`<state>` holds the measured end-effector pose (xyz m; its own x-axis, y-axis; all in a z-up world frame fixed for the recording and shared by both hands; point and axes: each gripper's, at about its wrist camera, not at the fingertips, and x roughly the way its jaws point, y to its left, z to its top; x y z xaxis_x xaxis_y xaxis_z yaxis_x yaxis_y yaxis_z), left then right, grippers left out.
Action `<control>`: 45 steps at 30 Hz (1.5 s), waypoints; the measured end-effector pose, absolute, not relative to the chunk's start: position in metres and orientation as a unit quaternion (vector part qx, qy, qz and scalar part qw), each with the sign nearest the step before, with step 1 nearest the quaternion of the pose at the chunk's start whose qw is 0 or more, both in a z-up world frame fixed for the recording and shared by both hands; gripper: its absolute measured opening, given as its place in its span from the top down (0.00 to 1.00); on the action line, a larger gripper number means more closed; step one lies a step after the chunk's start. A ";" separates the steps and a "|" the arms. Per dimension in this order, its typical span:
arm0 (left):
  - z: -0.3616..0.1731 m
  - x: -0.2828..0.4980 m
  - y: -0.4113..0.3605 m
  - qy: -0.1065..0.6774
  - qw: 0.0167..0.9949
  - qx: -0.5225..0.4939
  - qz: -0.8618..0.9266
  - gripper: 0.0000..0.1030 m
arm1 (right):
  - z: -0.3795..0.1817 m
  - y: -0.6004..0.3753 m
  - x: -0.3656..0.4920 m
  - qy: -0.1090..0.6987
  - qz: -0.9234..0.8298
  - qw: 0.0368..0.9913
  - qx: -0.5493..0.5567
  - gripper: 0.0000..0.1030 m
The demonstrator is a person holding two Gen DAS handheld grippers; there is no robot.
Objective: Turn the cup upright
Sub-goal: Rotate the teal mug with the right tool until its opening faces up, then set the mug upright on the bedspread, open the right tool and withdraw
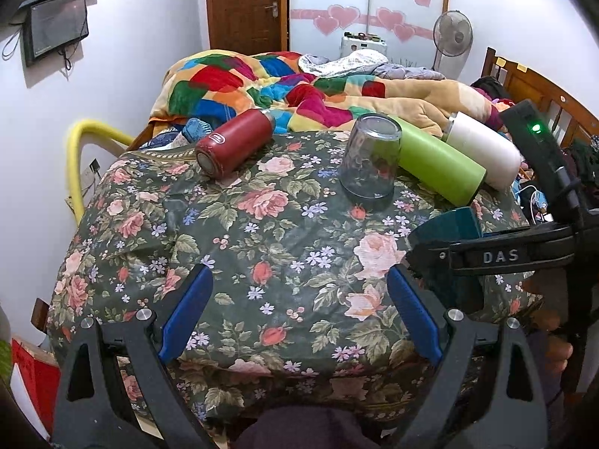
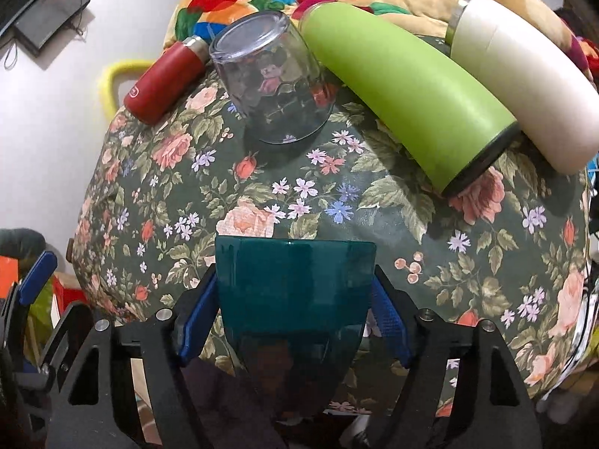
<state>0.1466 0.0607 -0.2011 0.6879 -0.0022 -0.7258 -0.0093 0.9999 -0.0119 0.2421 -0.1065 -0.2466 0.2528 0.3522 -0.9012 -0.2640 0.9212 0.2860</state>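
My right gripper [image 2: 295, 299] is shut on a teal cup [image 2: 295, 284], its blue pads pressing both sides and the rim pointing away from the camera. The same cup [image 1: 449, 224] shows at the right of the left wrist view, held above the floral cloth. A clear glass cup [image 2: 273, 82] stands upside down near the table's far edge; it also shows in the left wrist view [image 1: 370, 161]. My left gripper [image 1: 299, 288] is open and empty over the cloth's near side.
A red bottle [image 1: 234, 144], a green bottle [image 1: 438, 159] and a white bottle [image 1: 483, 149] lie on their sides at the back of the floral-clothed table [image 1: 262, 224]. A bed with a colourful quilt [image 1: 262, 82] lies behind. A yellow hose [image 1: 75, 157] hangs left.
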 end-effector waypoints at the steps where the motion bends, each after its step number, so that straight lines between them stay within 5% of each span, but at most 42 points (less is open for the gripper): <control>1: -0.201 0.147 0.060 0.395 0.919 -0.008 0.001 0.08 | -0.243 -0.108 0.241 0.575 0.195 0.793 0.036 0.30; 13: -0.191 0.155 0.044 0.388 0.921 -0.005 -0.009 0.08 | -0.194 -0.123 0.244 0.501 0.179 0.847 -0.002 0.30; 45: -0.173 0.146 0.039 0.385 0.923 -0.019 -0.016 0.08 | -0.202 -0.122 0.217 0.499 0.195 0.843 -0.057 0.27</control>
<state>0.1462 0.0386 -0.1734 0.7034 -0.0437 -0.7094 0.0145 0.9988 -0.0471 0.2166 -0.1218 -0.2016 0.4262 0.2711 -0.8630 -0.3858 0.9174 0.0976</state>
